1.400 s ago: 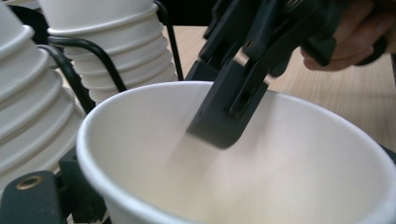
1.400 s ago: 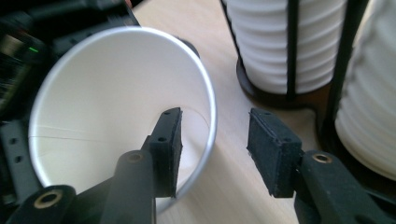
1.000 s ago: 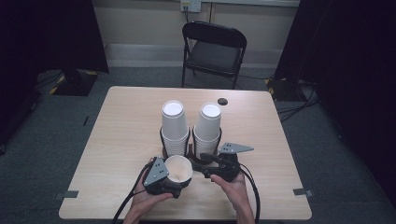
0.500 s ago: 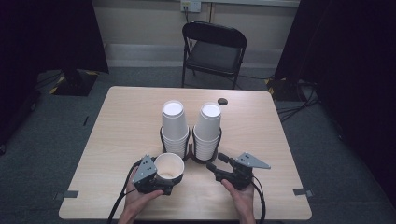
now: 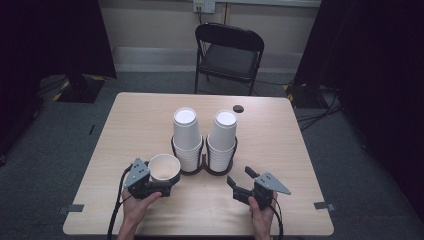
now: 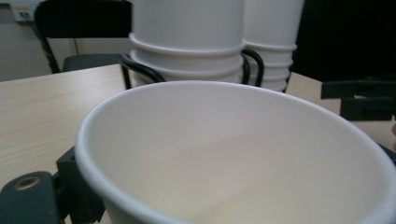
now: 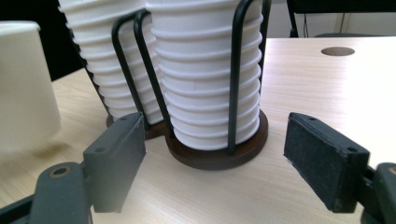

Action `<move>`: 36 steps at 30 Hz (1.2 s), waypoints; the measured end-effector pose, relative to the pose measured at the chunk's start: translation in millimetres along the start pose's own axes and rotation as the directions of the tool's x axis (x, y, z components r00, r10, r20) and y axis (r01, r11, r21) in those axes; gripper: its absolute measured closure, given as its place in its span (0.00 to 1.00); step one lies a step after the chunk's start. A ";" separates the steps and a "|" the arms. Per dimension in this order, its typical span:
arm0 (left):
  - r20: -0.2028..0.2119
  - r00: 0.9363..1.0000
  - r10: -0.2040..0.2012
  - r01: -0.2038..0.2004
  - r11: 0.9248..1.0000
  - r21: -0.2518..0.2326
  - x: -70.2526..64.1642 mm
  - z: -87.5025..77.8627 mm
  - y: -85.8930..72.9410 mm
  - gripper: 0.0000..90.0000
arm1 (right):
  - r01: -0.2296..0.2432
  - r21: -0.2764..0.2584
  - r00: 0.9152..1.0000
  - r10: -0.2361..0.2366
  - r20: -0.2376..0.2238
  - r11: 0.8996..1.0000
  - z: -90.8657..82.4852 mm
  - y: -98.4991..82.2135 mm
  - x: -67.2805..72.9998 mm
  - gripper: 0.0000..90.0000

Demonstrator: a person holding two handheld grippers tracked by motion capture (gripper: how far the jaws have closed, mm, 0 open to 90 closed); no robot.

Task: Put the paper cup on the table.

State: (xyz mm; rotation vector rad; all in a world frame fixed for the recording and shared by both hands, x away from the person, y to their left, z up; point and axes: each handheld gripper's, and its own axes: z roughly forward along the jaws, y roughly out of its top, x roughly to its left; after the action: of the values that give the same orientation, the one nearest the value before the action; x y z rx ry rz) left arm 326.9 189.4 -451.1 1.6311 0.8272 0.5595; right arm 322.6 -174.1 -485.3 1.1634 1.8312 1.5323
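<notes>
High view: we have carried the paper cup (image 5: 164, 167) left of the cup rack (image 5: 203, 167) in our left claw (image 5: 159, 188), gripped by its wall; our right claw (image 5: 240, 181) has just opened, empty, leaving separation done.

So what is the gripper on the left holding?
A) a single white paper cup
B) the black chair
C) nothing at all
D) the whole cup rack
A: in the high view the left gripper is clamped on a single white paper cup that stands open side up, apart from the two stacks of cups in their holder, while the right gripper has just opened with nothing between its jaws.
</notes>
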 end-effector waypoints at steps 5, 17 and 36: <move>-0.045 0.999 0.002 -0.002 1.000 -0.004 9.2 -4.2 0.8 0.10 | 0.008 -0.008 0.999 -0.008 0.048 1.000 0.5 -4.4 1.1 0.19; -0.102 0.995 0.017 -0.017 1.000 -0.003 31.4 -0.5 12.3 0.10 | 0.045 -0.048 0.995 -0.041 0.091 0.998 1.9 -11.1 7.4 0.16; -0.161 0.986 -0.034 0.036 0.999 0.008 71.4 19.2 17.5 0.10 | 0.035 -0.056 0.993 -0.029 0.111 0.998 0.9 -11.8 9.2 0.15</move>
State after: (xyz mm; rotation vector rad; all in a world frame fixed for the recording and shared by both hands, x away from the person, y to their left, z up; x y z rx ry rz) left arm 390.3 230.5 -443.6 1.5930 0.9776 0.6697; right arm 315.0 -166.0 -495.4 1.1627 1.7142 1.4637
